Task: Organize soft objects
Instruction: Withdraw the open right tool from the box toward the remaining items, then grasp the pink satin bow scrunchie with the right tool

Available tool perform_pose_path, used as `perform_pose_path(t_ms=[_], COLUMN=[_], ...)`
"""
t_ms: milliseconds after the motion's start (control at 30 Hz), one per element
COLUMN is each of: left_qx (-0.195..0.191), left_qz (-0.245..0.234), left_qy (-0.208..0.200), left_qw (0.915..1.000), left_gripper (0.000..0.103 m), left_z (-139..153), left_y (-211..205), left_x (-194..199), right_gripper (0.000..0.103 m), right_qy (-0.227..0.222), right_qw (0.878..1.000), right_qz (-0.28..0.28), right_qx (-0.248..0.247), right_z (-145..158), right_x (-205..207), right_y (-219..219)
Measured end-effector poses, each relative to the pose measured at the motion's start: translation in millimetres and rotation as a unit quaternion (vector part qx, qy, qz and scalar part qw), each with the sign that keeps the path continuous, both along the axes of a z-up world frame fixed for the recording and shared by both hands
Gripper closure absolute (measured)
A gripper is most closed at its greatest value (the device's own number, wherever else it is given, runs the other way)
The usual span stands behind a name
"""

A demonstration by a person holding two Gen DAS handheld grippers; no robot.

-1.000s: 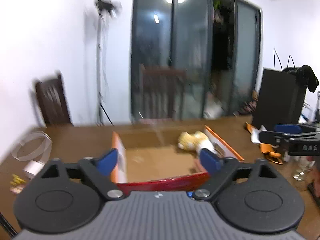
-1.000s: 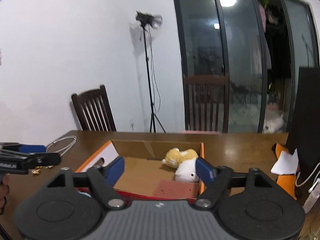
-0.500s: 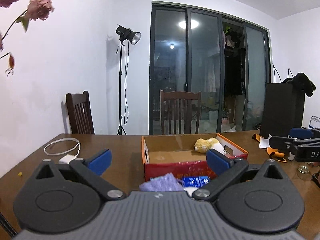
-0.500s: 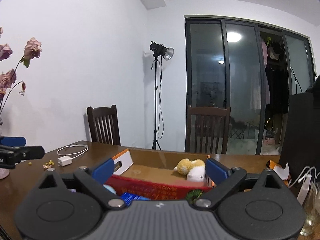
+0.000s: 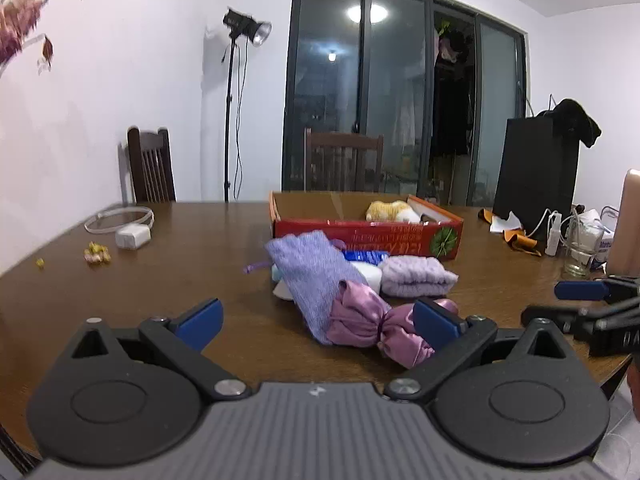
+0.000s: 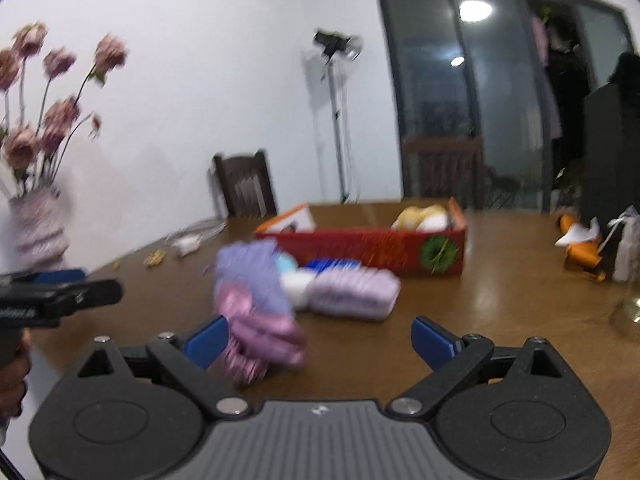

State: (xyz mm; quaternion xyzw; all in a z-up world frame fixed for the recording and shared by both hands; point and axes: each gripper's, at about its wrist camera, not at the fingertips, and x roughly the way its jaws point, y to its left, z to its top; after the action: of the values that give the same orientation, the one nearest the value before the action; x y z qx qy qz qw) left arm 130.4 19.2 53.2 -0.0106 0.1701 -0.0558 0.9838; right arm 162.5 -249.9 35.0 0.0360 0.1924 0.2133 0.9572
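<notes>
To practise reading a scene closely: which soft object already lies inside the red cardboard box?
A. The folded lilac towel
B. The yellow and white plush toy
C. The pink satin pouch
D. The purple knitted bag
B: the yellow and white plush toy sits inside the red cardboard box, while the other soft things lie on the table in front of it.

Ceiling lamp [image 5: 370,13] reflected in dark glass; left view sharp, right view motion-blurred; fisheye bending at edges.
</notes>
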Motion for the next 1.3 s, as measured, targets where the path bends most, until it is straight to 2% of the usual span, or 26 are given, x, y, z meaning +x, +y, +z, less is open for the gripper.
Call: perform_pose_path(t_ms=[100, 167, 333, 400, 467, 500, 533, 567, 700, 767, 833, 867, 967, 1033, 1133, 1200, 1267, 1300], left_qx=[-0.025, -0.033, -0.052, -0.062, -0.075, -0.081, -0.089, -0.095, -0.119, -0.093, -0.068, -0.069, -0.075, -0.057, -0.048, -0.045, -0.060, -0.071], left_qz=[-0.005, -0.017, -0.029, -0.032, -0.043, -0.050, -0.058, -0.059, -0.063, -0.050, -0.044, -0.046, -0.076, -0.080, -0.080, -0.082, -0.085, -0.087], left_qy=[0.011, 0.009, 0.048, 0.071, 0.098, 0.107, 0.110, 0.112, 0.125, 0.114, 0.102, 0.102, 0.120, 0.127, 0.137, 0.133, 0.124, 0.119], left_qw=[0.9996, 0.9993, 0.9970, 0.9950, 0.9915, 0.9897, 0.9883, 0.9874, 0.9829, 0.9878, 0.9915, 0.9913, 0.9869, 0.9870, 0.9861, 0.9867, 0.9868, 0.9865], left_gripper=[0.004, 0.018, 0.030, 0.038, 0.059, 0.063, 0.070, 0.075, 0.078, 0.080, 0.080, 0.080, 0.080, 0.080, 0.079, 0.071, 0.057, 0.056], left_z=[-3, -5, -15, -23, -30, -34, -35, -36, -43, -49, -51, -50, -50, -54, -58, -56, -52, -49], left_y=[3, 0, -6, -4, -2, 0, 1, 0, -6, -17, -25, -25, -26, -30, -31, -31, -27, -24], left_x=[22, 40, 94, 110, 121, 123, 121, 118, 94, 79, 69, 67, 66, 65, 63, 59, 55, 56], right_gripper=[0.012, 0.019, 0.024, 0.027, 0.041, 0.046, 0.060, 0.069, 0.068, 0.065, 0.063, 0.060, 0.052, 0.052, 0.054, 0.061, 0.061, 0.061], right_qy=[0.008, 0.010, -0.010, -0.010, 0.001, 0.009, 0.017, 0.022, 0.031, 0.067, 0.089, 0.097, 0.073, 0.067, 0.094, 0.111, 0.112, 0.110], right_qw=[1.000, 1.000, 0.996, 0.994, 0.992, 0.992, 0.990, 0.989, 0.989, 0.987, 0.990, 0.990, 0.993, 0.994, 0.994, 0.992, 0.992, 0.992], right_qz=[0.014, 0.027, 0.069, 0.082, 0.097, 0.101, 0.103, 0.107, 0.076, 0.067, 0.079, 0.087, 0.081, 0.068, 0.048, 0.045, 0.045, 0.044], right_qx=[-0.003, -0.007, -0.053, -0.072, -0.079, -0.082, -0.090, -0.100, -0.125, -0.132, -0.081, -0.046, 0.036, 0.052, 0.030, 0.028, 0.039, 0.045], right_z=[-4, -5, -9, -15, -21, -23, -26, -27, -24, -23, -16, -10, 9, 10, -8, -21, -25, -27], right_x=[9, 18, 35, 43, 52, 56, 60, 64, 71, 73, 68, 67, 67, 79, 101, 101, 95, 90], right_y=[12, 23, 61, 73, 81, 84, 86, 85, 59, 43, 22, 14, 4, 12, 26, 28, 25, 22])
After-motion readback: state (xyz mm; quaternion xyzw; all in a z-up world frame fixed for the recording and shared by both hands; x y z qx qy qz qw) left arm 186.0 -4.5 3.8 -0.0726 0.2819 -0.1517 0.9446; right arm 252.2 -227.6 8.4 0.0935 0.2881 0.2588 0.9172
